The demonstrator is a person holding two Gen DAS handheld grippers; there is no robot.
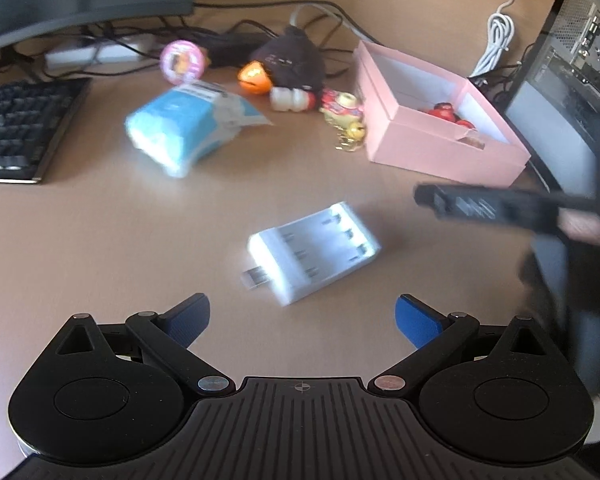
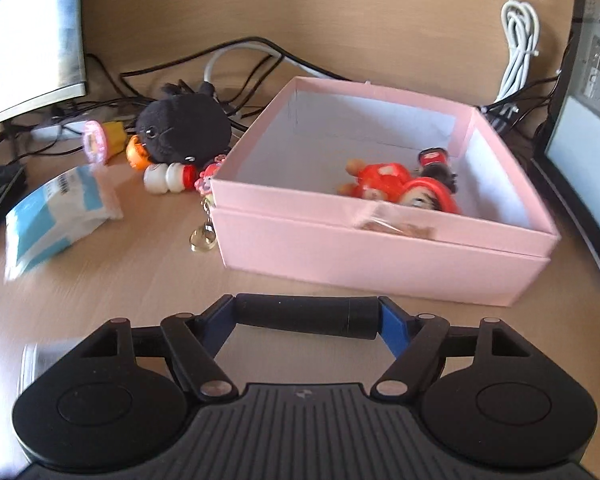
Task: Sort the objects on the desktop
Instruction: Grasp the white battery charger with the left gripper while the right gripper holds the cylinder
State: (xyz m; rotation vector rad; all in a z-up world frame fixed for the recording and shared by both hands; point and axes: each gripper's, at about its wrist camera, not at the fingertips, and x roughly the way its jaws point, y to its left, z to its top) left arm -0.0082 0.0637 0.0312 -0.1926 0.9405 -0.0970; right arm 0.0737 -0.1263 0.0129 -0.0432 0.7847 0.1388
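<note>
Right tongs [image 2: 306, 318] were pinching a black cylinder [image 2: 300, 316], something like a marker or small flashlight, held crosswise with one blue pad on each end. It hung just short of the near wall of the pink box [image 2: 380, 256], above the tabletop [image 2: 100, 280], so I figured the drop into the box was the step in hand. Left tongs [image 1: 302, 320] were spread wide with nothing between them, hovering over the white battery charger [image 1: 314, 250] that lay flat on the tabletop just ahead of them.

On handling: the cylinder looked stiff and light, smooth plastic or metal, so probably a bit slippery. Gripping it end to end like that struck me as sketchy, since a round thing can pivot or pop out if the pads aren't square on the end faces. I'd have kept it level until it was over the box.

The charger looked like a rigid, hollow plastic shell, light, with a metal plug [image 1: 256, 278] sticking out the near end. I'd have grabbed it across the two long sides, mid-body, and left the plug alone.

Still on the tabletop were the blue and white packet [image 1: 180, 128], soft and crinkly by the look of it, the black plush toy [image 2: 184, 124], squashy and easy to grab, and a keychain [image 2: 204, 236] lying right against the box's left corner, which would be fiddly. A red doll [image 2: 396, 184] already lay inside the box.
</note>
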